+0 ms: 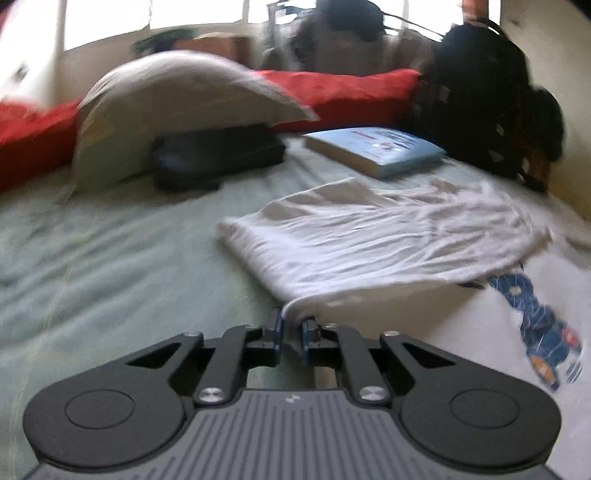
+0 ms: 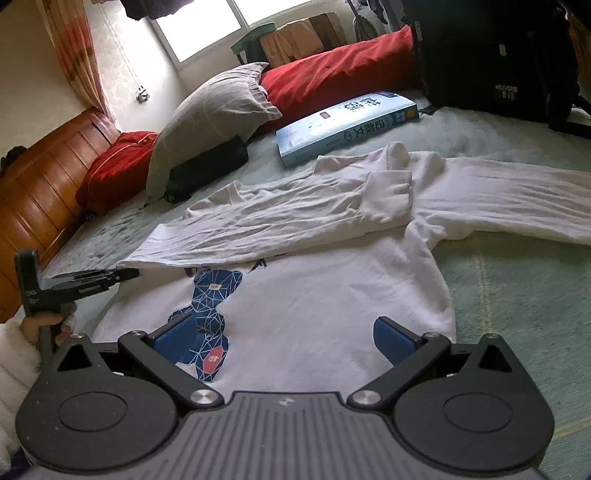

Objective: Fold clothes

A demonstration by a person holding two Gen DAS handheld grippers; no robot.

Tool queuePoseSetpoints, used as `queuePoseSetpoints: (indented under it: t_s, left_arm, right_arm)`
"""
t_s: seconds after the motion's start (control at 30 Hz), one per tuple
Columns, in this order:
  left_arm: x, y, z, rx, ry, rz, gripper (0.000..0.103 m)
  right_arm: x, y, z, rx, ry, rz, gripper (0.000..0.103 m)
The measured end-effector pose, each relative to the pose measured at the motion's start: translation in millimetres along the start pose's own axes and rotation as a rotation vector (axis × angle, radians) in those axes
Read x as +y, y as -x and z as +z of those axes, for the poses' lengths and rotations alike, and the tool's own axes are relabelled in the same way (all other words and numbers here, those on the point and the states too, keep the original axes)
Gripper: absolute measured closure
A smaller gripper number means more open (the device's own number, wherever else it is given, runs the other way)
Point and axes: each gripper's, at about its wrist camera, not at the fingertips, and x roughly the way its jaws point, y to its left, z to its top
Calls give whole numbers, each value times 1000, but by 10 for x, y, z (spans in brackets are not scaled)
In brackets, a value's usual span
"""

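Your left hand-held gripper (image 1: 292, 334) has its blue pads nearly together, pinching a fold of the white sweatshirt (image 2: 317, 295) at its edge. The garment lies flat on the pale green bedsheet (image 1: 110, 258), spreading ahead and to the right of that gripper — 1 sleeve is folded across the chest, over the top of the blue bear print (image 2: 207, 317).

Your right hand-held gripper (image 2: 291, 341) is spread wide and holds nothing, hovering over the sweatshirt's lower front.

Beyond both grippers, a light blue book (image 2: 343, 125) lies on the bed past the sweatshirt. Ahead and to the left, a grey pillow (image 2: 218, 114) leans over a dark pouch (image 2: 210, 166) — red cushions (image 2: 332, 74) line the far side. A black backpack (image 2: 491, 55) stands ahead to the right, a wooden headboard (image 2: 40, 192) far left, and bright windows (image 2: 199, 26) behind.
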Motion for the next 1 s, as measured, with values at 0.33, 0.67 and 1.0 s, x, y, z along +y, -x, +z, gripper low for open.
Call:
queuePoseSetpoints:
  t_s: [0.33,0.67,1.0]
  left_arm:
    - [-13,418,145,-57,20,34,98]
    - [19,-432,281,16,78,79,88]
    - [-16,-591,737,1,1,58,80]
  right_arm:
    - [51,45,-33,-4,26,-9,0]
    - [90,102,-64,-3,50,-24,0]
    - [204,137,-54,-25,46,55,0]
